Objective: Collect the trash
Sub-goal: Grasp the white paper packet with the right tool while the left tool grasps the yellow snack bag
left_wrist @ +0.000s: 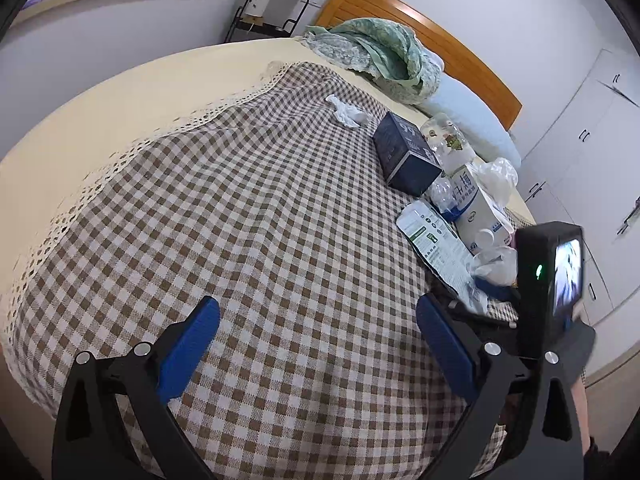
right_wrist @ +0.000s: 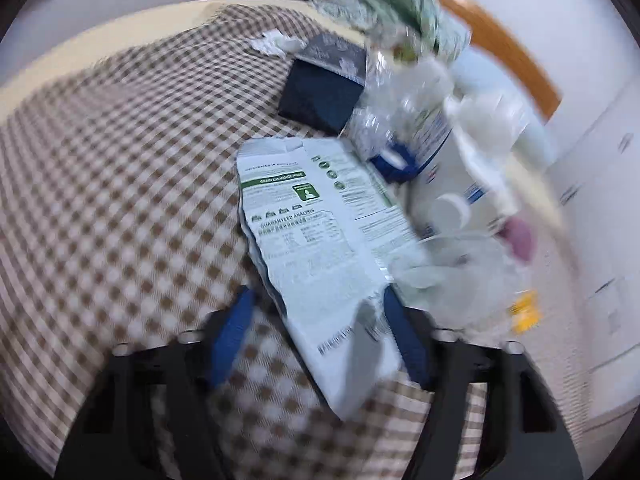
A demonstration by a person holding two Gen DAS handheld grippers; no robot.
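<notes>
1. Jaws of the left gripper (left_wrist: 318,344) stand wide apart with only the checked cloth (left_wrist: 240,208) between them.
2. Jaws of the right gripper (right_wrist: 320,336) stand partly apart around the near end of the torn paper bag (right_wrist: 320,240); the blur hides whether the pads press it.
3. Trash sits in a heap toward two o'clock of the left gripper: a dark blue box (left_wrist: 406,152), a crushed clear bottle (left_wrist: 448,140), a white carton (left_wrist: 476,204) and a crumpled tissue (left_wrist: 346,112) farther off at twelve.
4. To grab well, I think the right jaws should pinch the bag's edge firmly, then lift slowly so nothing slides.
5. Words on the bag read "GRAIN EXCHANGE MODE" and "GUARANTEED ANALYSIS". The carton's writing is too blurred to read.
</notes>
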